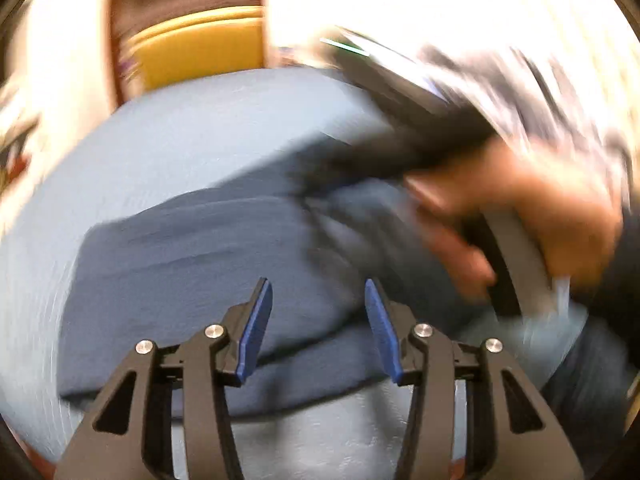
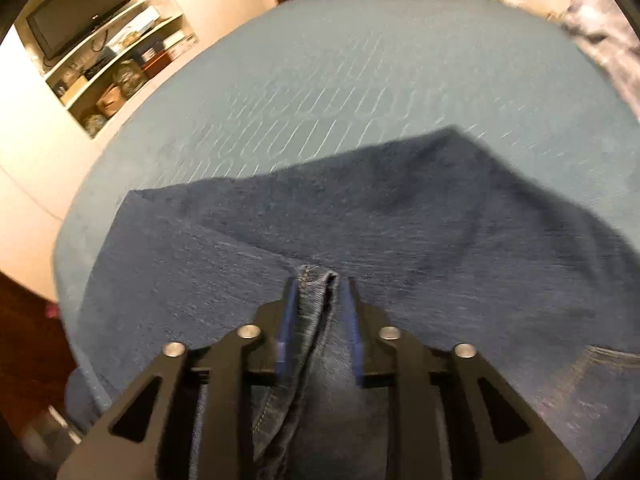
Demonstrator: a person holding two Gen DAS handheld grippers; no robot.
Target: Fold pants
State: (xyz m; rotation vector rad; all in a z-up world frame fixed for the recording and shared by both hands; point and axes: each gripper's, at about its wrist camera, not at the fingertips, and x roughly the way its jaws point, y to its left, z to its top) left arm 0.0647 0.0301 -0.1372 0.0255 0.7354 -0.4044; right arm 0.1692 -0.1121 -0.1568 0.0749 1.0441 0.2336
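Denim is filling the near part of both views, so I am starting there: my right gripper [image 2: 319,280] is pointing steeply down at the pants [image 2: 360,216], and a stitched seam edge [image 2: 316,280] of the fabric is standing up between its blue pads [image 2: 289,312], running back toward my wrist. The jaws are sitting narrowly apart with the fold between them, yet a sliver of gap is showing on the right side, so I am reading the pads as not pressing it. My left gripper [image 1: 319,292] is hovering over the same pants [image 1: 180,248] with its jaws clearly apart and nothing between them, only flat cloth below. Farther out, the pants are lying spread on the light blue bed [image 2: 320,80], their long axis running roughly across my right view, one corner peaking away from me. In the blurred left view, my right hand [image 1: 540,216] is working at the bunched end of the garment, off to the right of the left jaws. I am judging that the right hand is the nearer to a usable edge, and the next fold is depending on it closing on that seam and carrying it along the long axis. Beyond the bed, a shelf with a television [image 2: 80,4] is standing against the wall.
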